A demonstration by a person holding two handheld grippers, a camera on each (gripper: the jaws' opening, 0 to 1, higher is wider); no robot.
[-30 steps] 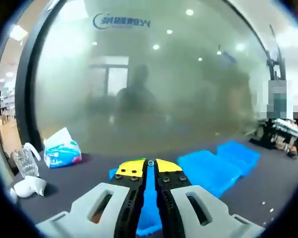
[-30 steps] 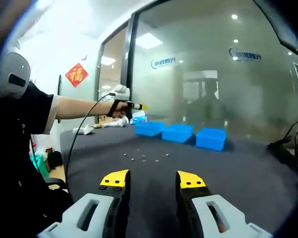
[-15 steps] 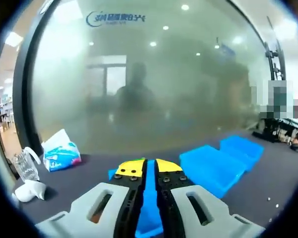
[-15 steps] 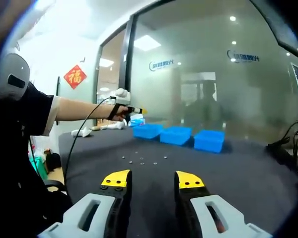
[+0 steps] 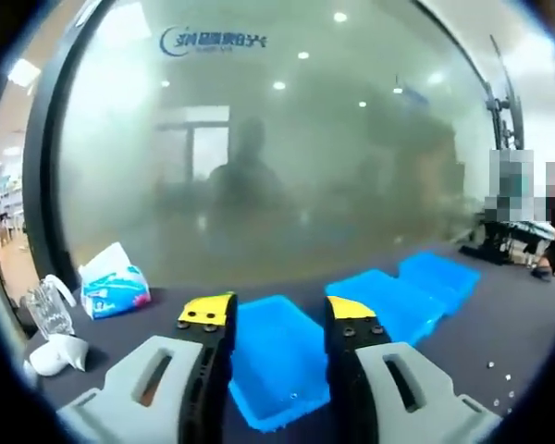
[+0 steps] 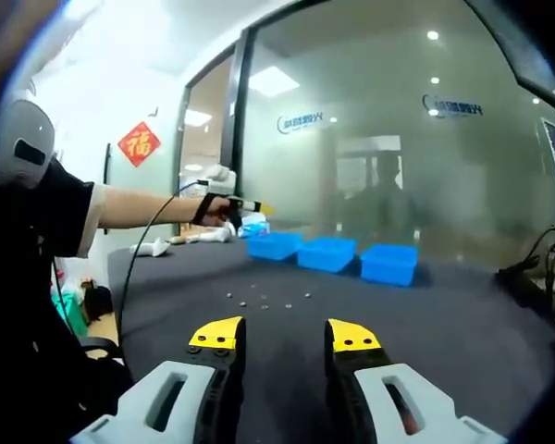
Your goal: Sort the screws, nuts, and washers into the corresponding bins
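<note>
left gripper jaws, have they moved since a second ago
Yes. The left gripper has opened: its jaws, shut together before, now stand apart over the near bin.

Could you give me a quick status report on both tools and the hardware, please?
Left tool open above the nearest blue bin. Right tool open, empty, held back from the loose hardware on the dark table. Nothing in the way.

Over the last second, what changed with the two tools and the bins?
The left tool, shut a second ago on a small ring-shaped part, has opened above the nearest blue bin; the part is gone from its tips. The right tool stayed open, and the loose hardware on the table did not move.
</note>
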